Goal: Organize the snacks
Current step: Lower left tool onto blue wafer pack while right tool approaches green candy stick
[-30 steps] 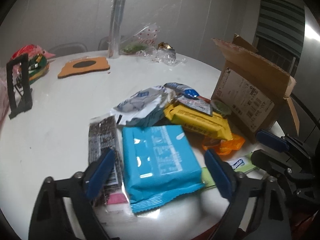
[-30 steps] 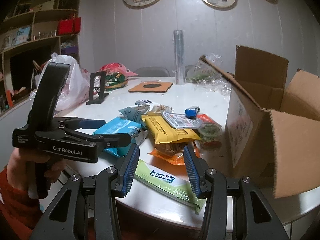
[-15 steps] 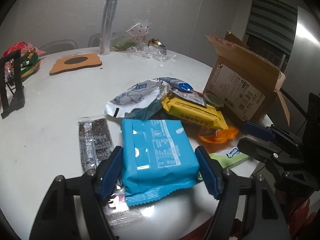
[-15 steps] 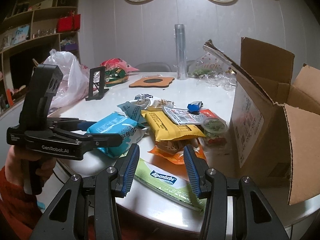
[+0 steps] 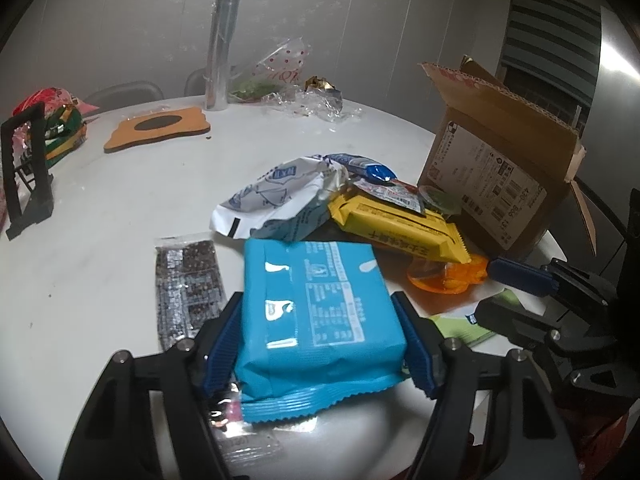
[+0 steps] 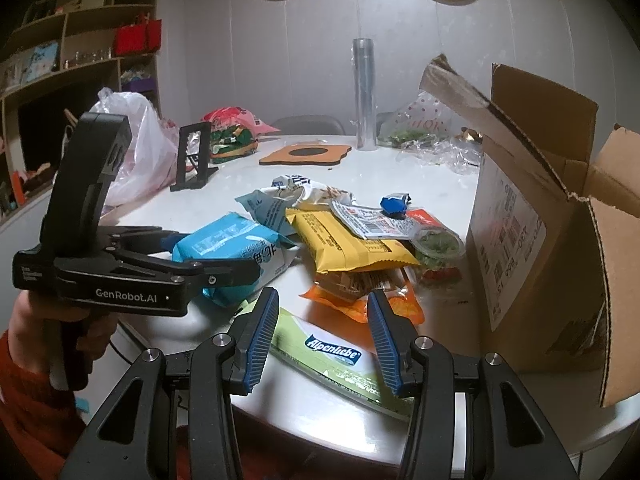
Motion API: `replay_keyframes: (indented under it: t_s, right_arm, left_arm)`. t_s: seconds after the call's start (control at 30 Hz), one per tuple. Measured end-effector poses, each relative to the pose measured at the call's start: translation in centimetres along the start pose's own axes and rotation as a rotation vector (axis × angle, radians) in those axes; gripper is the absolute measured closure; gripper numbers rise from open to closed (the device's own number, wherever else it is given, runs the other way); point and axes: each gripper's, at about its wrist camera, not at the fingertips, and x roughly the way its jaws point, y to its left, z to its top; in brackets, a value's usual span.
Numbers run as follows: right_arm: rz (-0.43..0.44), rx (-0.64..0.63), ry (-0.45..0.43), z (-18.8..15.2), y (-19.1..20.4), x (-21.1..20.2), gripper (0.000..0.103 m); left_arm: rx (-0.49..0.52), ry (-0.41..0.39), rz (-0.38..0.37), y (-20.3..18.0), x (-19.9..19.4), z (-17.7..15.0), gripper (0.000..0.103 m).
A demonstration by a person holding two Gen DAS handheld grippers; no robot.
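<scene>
We see the left gripper (image 5: 320, 344) closed on the blue packet (image 5: 316, 312), one ribbed pad against each side of it, at the near edge of the white table (image 5: 120, 208). In the right wrist view the same packet (image 6: 228, 248) appears lifted at its near end within the left gripper (image 6: 208, 268), though we cannot tell whether it is wholly clear of the tabletop. A dark bar (image 5: 188, 284) in clear wrap lies just left of the packet, partly under the left finger.

The right gripper (image 6: 324, 336) stands with its jaws apart, gripping nothing, above the green Alpenliebe pack (image 6: 332, 356), which lies flat near the table edge. We cannot tell whether its pads touch the pack.

Behind these lies the snack pile: a yellow pack (image 5: 396, 228) resting on an orange pouch (image 5: 448, 276), a crumpled white-and-blue bag (image 5: 280, 200) touching the yellow pack, a small blue wrapper (image 5: 368, 168), and a small lidded cup (image 6: 438, 244) of green filling.

The cardboard box (image 5: 492, 184) stands at the right of the pile, flaps open. Farther back we note an orange mat (image 5: 160, 132), a clear tube (image 5: 222, 48) upright, and a black stand (image 5: 26, 168).
</scene>
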Motion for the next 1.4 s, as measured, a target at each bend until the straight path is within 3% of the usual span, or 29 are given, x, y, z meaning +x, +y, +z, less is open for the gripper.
replay_keyframes:
  t_s: [0.33,0.57,1.27,1.4]
  right_arm:
    - [0.097,-0.076,0.066,-0.6,-0.8,0.2,0.061]
    - [0.082,-0.204,0.161,-0.8,-0.9,0.6,0.060]
    - [0.222,-0.281,0.285,-1.0,-0.9,0.5,0.055]
    - [0.256,-0.283,0.277,-0.9,-1.3,1.1,0.056]
  left_arm:
    - [0.014,-0.022,-0.028,0.1,-1.2,-0.3,0.036]
    - [0.030,-0.034,-0.023,-0.1,-1.7,-0.4,0.036]
    - [0.042,0.013,-0.030,0.0,-0.1,0.0,0.036]
    - [0.032,0.014,-0.028,0.1,0.2,0.2,0.036]
